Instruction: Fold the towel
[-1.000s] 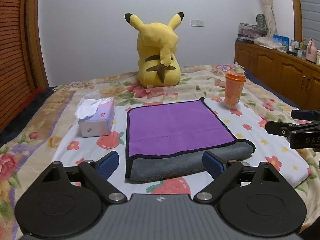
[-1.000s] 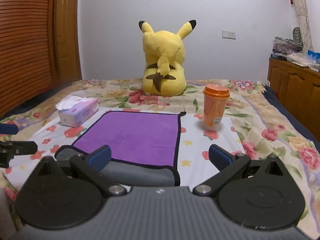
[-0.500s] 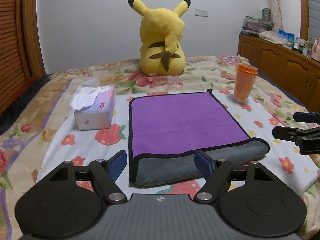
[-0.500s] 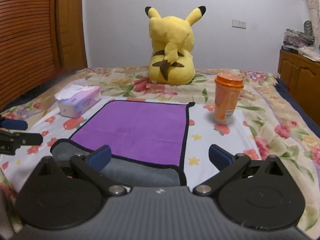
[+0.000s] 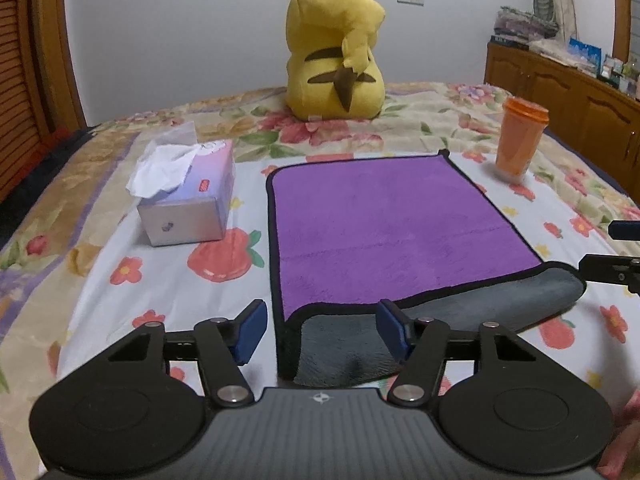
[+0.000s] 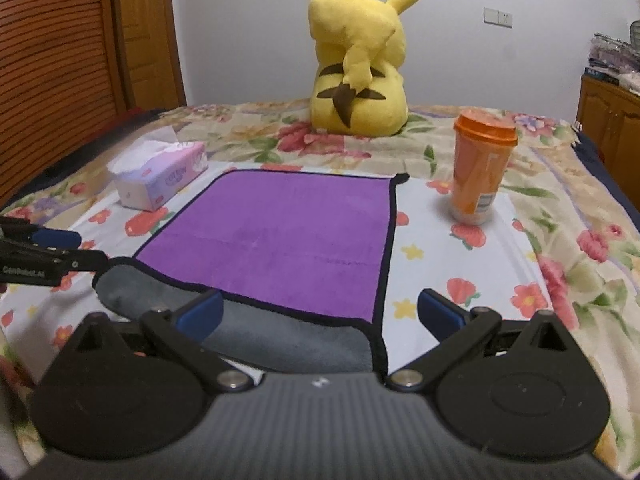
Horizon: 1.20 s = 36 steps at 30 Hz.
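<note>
A purple towel (image 5: 392,220) with a grey underside and black trim lies folded on the flowered bed sheet; its grey fold faces me. It also shows in the right wrist view (image 6: 272,240). My left gripper (image 5: 322,330) is open, its fingers either side of the towel's near left corner. My right gripper (image 6: 320,314) is open around the near right corner. Each gripper shows at the edge of the other's view: the right one (image 5: 616,256), the left one (image 6: 44,252).
A tissue box (image 5: 188,196) sits left of the towel, an orange lidded cup (image 5: 520,140) to its right. A yellow plush toy (image 5: 340,48) sits at the back of the bed. Wooden cabinets (image 5: 568,92) stand on the right.
Both grippers have moved forward and lower toward the towel's near edge. The left gripper's fingers have closed in somewhat around the corner. The towel has not moved.
</note>
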Each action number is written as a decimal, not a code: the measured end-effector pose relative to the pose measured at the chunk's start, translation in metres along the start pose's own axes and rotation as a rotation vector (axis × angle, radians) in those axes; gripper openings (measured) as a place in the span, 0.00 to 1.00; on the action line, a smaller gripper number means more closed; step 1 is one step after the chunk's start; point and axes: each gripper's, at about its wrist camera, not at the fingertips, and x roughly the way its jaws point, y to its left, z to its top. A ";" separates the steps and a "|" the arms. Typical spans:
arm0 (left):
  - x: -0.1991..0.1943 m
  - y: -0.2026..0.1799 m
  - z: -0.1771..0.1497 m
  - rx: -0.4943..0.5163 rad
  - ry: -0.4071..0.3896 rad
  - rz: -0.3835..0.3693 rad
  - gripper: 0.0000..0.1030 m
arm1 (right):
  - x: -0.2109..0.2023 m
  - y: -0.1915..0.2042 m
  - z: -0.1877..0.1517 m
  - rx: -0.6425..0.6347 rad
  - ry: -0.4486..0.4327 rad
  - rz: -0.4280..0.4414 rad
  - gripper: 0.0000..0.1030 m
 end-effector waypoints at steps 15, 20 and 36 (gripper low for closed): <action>0.027 0.007 0.002 0.003 0.060 -0.036 0.54 | 0.032 -0.010 0.001 -0.012 0.095 0.006 1.00; 0.035 0.010 0.000 -0.007 0.085 -0.037 0.47 | 0.040 -0.015 -0.002 0.010 0.138 0.006 1.00; 0.042 0.010 -0.007 0.007 0.138 -0.059 0.35 | 0.052 -0.025 -0.006 0.073 0.235 0.059 0.86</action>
